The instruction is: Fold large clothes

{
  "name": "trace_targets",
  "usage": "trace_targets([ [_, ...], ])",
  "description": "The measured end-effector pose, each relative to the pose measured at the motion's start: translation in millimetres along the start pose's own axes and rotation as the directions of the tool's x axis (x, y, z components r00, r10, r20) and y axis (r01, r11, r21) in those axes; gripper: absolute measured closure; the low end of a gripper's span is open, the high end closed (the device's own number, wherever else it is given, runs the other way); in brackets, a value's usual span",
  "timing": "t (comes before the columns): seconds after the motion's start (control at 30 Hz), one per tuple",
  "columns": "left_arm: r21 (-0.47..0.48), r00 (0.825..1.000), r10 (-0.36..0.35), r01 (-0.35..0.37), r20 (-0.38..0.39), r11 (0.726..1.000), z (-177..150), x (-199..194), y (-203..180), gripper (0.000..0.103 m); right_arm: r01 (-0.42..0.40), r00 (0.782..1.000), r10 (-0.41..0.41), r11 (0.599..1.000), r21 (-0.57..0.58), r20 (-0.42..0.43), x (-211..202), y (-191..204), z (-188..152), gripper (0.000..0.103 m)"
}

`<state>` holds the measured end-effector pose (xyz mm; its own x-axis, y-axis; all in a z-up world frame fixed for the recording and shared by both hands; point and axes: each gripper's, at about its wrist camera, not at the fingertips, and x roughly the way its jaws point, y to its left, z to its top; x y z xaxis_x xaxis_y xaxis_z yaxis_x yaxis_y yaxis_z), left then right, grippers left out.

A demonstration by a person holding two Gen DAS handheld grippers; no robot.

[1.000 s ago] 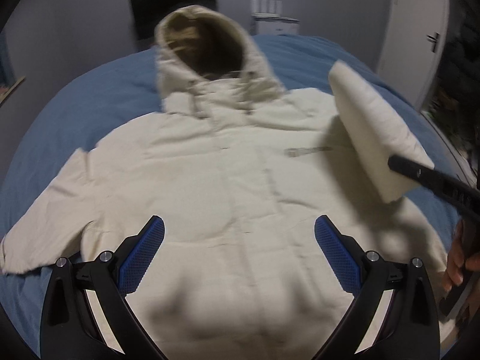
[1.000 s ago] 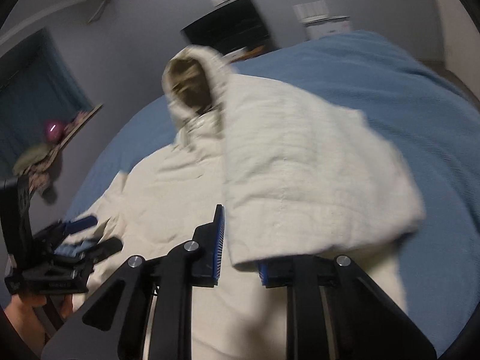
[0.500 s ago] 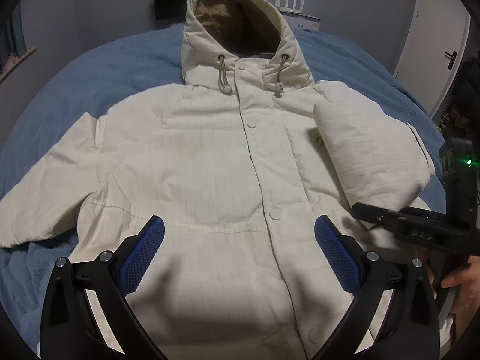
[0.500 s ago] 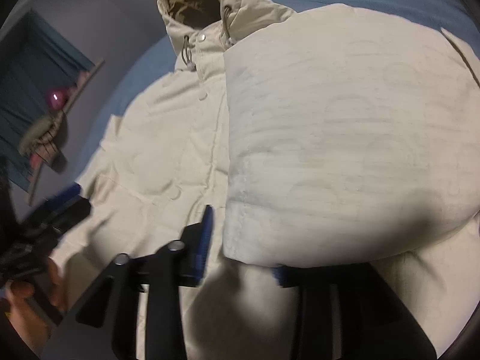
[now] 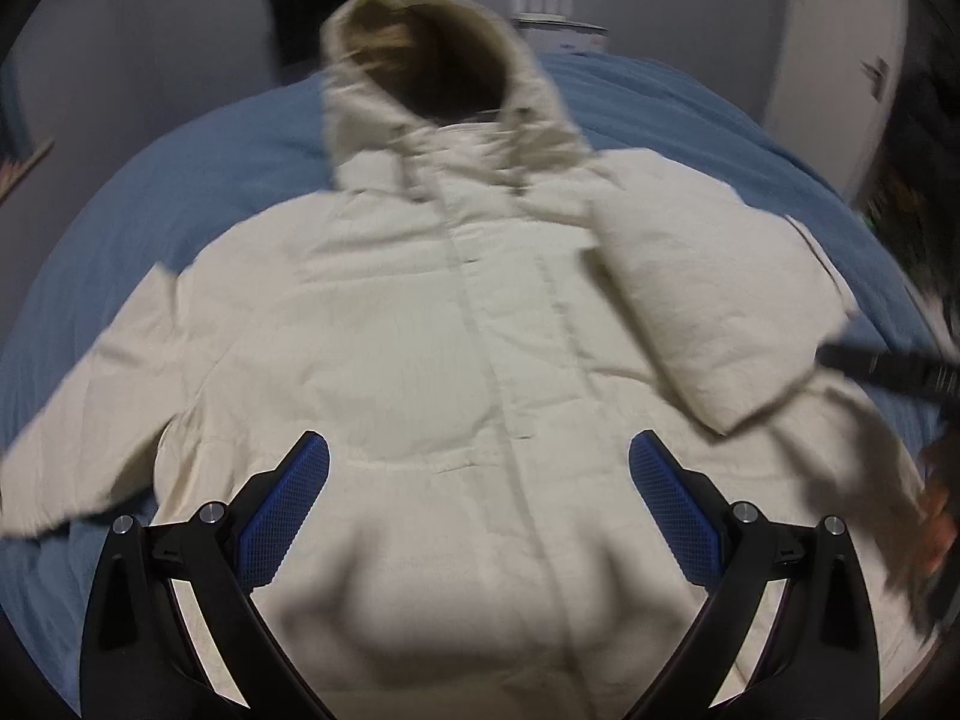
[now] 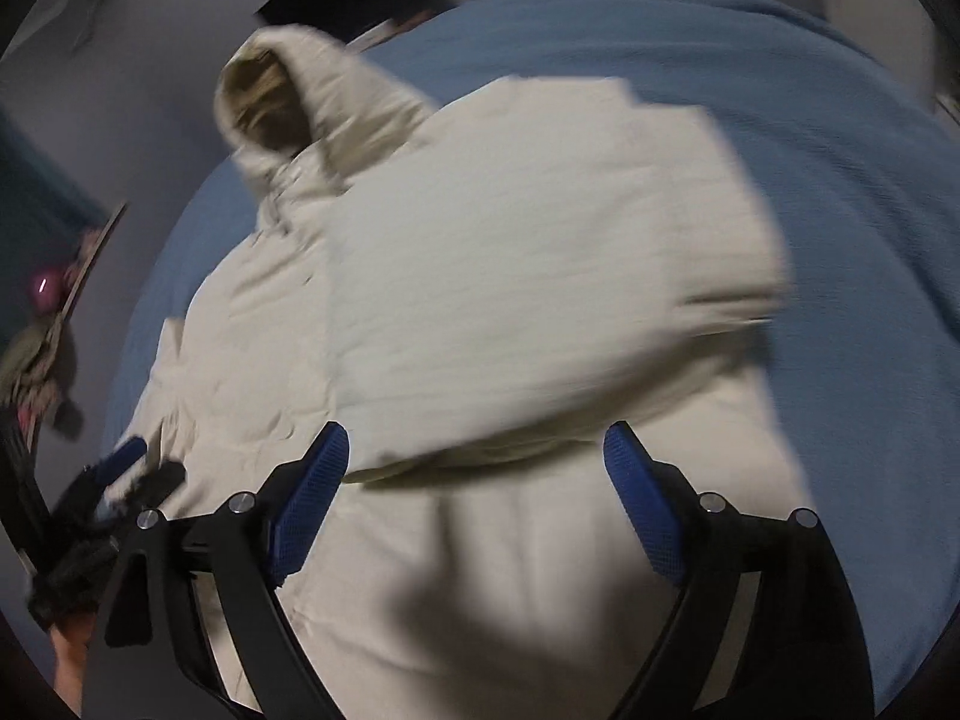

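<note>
We see the cream hooded jacket (image 5: 456,360) lying front-up on the blue bed (image 5: 180,192), directly ahead of and beneath both tools. Its sleeve (image 6: 528,276) on the right hand's side now rests folded across the chest, the cuff edge just ahead of the right hand-held gripper (image 6: 477,468). That gripper's jaws have just been opening and stand wide, with nothing pressed between the pads; a second ago they pinched this cuff and carried it in the air. We judge the first sleeve fold as laid down and released. The left hand-held gripper (image 5: 480,498) hovers with jaws wide over the jacket's lower front, holding nothing, as before. The other sleeve (image 5: 84,450) remains spread out to its left, so we take it as the next fold.
</note>
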<state>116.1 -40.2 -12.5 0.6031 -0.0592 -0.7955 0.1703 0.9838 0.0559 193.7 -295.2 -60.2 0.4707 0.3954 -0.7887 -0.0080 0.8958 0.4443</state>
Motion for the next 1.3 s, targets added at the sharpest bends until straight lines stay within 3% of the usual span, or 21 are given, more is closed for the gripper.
trace_targets([
  [0.2,0.152,0.997,-0.074,0.071,0.014,0.986,20,2,-66,0.007,0.067,0.986,-0.075,0.996,0.056,0.147,-60,-29,25,0.019],
  [0.37,0.269,0.986,-0.164,0.163,-0.022,0.949,32,22,-134,0.007,0.124,0.962,-0.148,0.986,0.116,0.229,-81,-54,37,0.018],
  [0.47,0.351,0.981,-0.184,0.191,-0.056,0.917,31,39,-170,0.017,0.213,0.935,-0.245,0.966,0.147,0.257,-85,-67,41,0.018],
  [0.53,0.436,0.987,-0.149,0.157,-0.054,0.886,25,47,-197,0.019,0.21,0.928,-0.256,0.96,0.186,0.272,-87,-78,42,0.018],
  [0.63,0.554,0.998,-0.057,0.056,-0.016,0.83,18,62,-231,0.019,0.136,0.942,-0.202,0.96,0.243,0.269,-82,-92,44,0.018],
  [0.73,0.604,0.999,0.027,-0.036,0.023,0.796,17,77,-246,0.035,0.123,0.944,-0.195,0.957,0.264,0.268,-77,-99,45,0.018],
  [0.77,0.605,0.998,0.045,-0.058,0.036,0.794,18,80,-246,0.047,0.121,0.944,-0.194,0.956,0.268,0.266,-75,-101,45,0.018],
  [0.8,0.599,0.998,0.051,-0.063,0.037,0.798,20,81,-243,0.062,0.118,0.945,-0.192,0.955,0.271,0.264,-74,-101,45,0.018],
  [0.87,0.549,1.0,-0.017,0.011,0.006,0.836,29,77,-230,0.087,0.1,0.949,-0.176,0.955,0.279,0.262,-72,-103,44,0.018],
  [0.9,0.534,0.999,-0.035,0.025,0.008,0.845,31,74,-225,0.093,0.093,0.95,-0.169,0.956,0.279,0.263,-71,-103,44,0.018],
  [1.1,0.439,0.988,-0.096,0.034,0.12,0.898,47,28,-172,0.098,0.074,0.948,-0.148,0.963,0.259,0.282,-71,-96,45,0.018],
  [1.3,0.25,0.976,-0.111,0.062,0.187,0.966,62,-20,-82,0.099,0.07,0.951,-0.126,0.977,0.199,0.283,-65,-74,40,0.018],
])
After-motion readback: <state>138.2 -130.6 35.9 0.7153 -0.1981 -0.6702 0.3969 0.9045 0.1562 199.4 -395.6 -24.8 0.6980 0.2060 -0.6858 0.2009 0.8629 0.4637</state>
